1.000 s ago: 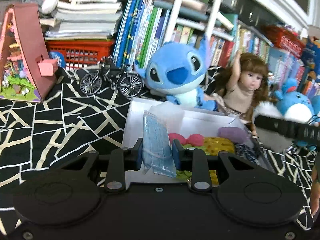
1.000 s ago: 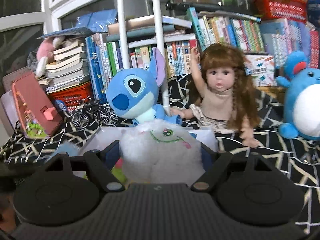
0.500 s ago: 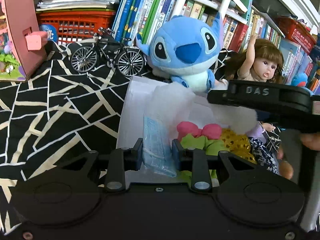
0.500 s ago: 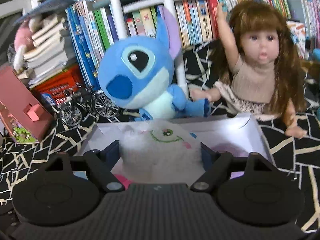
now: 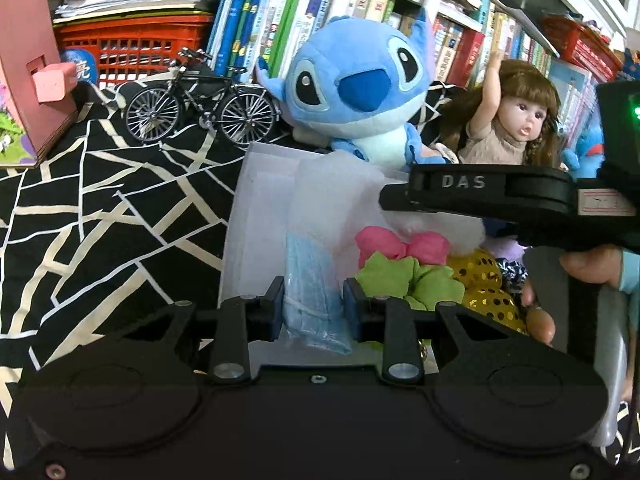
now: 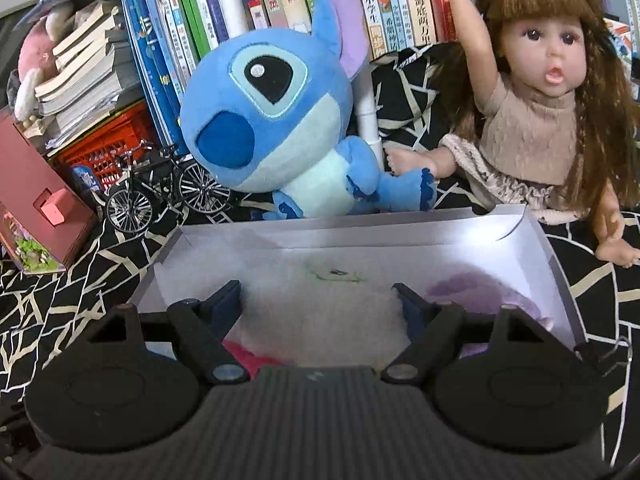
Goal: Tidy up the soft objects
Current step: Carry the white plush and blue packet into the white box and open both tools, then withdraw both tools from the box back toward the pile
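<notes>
- Since the earlier frames both hands have dropped toward the white box [image 6: 552, 264]: in the right wrist view the box rim sat low behind the fluffy toy, and now its interior fills the middle of the picture, with the toy sunk down inside it. In the left wrist view the right gripper [image 5: 472, 192] has come in from 3 o'clock and hangs over the box.
- Progress, as I judge it: partly done. Already lying in the box are a pink bow [image 5: 400, 246], a green fabric piece [image 5: 412, 282], a gold sequinned item [image 5: 486, 284] and a purple soft thing [image 6: 476, 292] toward 3 o'clock.
- 2 items are still gripped over the box, so their release is what remains here.
- The blue plush [image 6: 272, 120] at 12 o'clock and the doll [image 6: 536, 120] at 2 o'clock sit outside the box on the patterned cloth [image 5: 100, 208]; whether they belong to the job I cannot tell.
- The left gripper [image 5: 314, 308] is nearly closed, its pads pinching a blue mask packet [image 5: 310, 280] that stands upright at the box's near-left part.
- The right gripper [image 6: 320, 304] stands wide, about 2/3 spread, both pads pressing the flanks of the white fluffy toy [image 6: 320, 308], which is low in the box, blurred, near its floor.
</notes>
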A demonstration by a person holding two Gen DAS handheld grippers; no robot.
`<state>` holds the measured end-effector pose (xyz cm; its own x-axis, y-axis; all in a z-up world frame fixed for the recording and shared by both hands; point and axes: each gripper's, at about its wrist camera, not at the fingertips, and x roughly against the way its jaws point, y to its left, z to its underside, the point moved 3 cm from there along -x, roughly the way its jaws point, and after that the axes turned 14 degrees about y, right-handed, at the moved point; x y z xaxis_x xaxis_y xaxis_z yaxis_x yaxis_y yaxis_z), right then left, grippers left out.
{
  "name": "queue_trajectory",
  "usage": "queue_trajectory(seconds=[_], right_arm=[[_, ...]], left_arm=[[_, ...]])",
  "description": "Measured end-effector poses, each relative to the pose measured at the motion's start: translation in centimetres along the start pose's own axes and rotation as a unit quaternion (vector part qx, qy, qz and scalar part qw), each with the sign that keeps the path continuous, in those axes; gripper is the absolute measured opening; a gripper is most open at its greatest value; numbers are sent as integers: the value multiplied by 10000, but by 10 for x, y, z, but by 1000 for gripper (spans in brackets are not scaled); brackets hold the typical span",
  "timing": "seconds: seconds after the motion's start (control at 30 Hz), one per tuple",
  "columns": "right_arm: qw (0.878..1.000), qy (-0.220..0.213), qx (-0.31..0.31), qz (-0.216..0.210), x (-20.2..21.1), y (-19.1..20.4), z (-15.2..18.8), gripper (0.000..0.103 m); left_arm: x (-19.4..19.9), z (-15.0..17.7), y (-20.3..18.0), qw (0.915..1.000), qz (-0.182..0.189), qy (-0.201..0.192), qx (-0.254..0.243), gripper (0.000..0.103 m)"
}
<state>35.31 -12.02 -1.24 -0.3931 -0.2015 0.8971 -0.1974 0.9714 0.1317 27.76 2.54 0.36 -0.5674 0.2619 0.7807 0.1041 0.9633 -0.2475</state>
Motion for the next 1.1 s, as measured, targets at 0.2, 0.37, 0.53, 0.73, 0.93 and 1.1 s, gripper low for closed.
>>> queue_trajectory(seconds=[0.2,0.37,0.53,0.73,0.93,1.1], right_arm=[[9988,-83,18,-481,1,-6,5,89],[9967,-292,-54,-760,28,-10,7,96],[9939,-803,250,-716,67,-9,19,102],[9907,-1050,287,-811,110,-14,73,103],[9878,-1334,531,-603,151,-24,133,103],[9870,-1458,515,-442,170,-34,177,103]], left_arm=[[5,-1,0,10000,-84,-6,37,44],[30,-3,1,9996,8,-122,250,75],[55,9,-5,9983,-191,-556,-34,85],[82,50,-14,9974,-145,-710,-57,88],[114,96,-21,9957,-183,-875,-258,89],[137,135,-19,9956,-69,-923,-111,90]])
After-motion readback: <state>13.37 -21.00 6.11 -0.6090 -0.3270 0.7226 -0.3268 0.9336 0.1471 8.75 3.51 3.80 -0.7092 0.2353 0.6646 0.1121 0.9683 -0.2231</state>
